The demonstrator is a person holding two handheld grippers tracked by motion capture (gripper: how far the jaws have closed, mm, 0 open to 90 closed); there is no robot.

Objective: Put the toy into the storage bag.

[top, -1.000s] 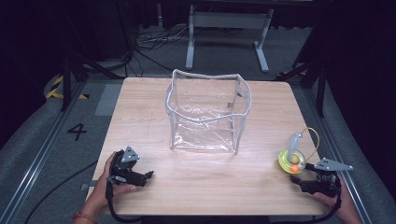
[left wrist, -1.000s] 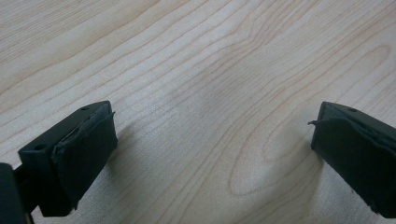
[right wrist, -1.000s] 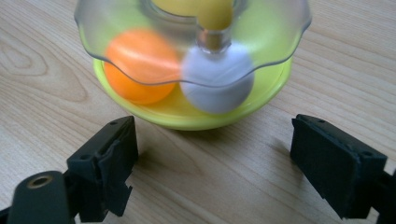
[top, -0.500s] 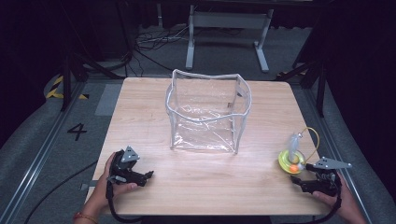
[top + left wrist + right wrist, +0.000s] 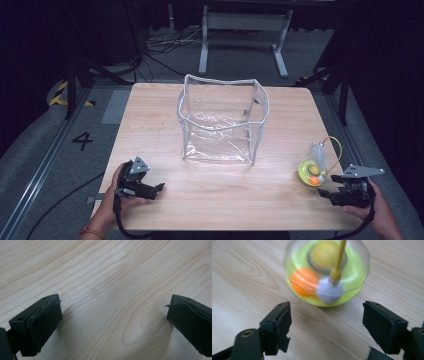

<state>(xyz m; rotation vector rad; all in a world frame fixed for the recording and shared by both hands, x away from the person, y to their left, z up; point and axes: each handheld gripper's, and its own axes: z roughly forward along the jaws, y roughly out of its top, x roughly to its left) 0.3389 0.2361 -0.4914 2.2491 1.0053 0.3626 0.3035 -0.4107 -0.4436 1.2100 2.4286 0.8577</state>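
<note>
- We've got the right gripper point(image 5: 325, 322) with jaws apart, just been narrowing (nothing between them) — the yellow-green toy point(image 5: 327, 272) sits just ahead of its tips.
- Our left gripper point(image 5: 112, 322) gapes wide over bare table point(image 5: 105, 277) — toy well off to its right.

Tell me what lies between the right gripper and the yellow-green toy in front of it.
Nothing but bare wooden table. In the right gripper view, the right gripper has open jaws short of the yellow-green toy.
</note>
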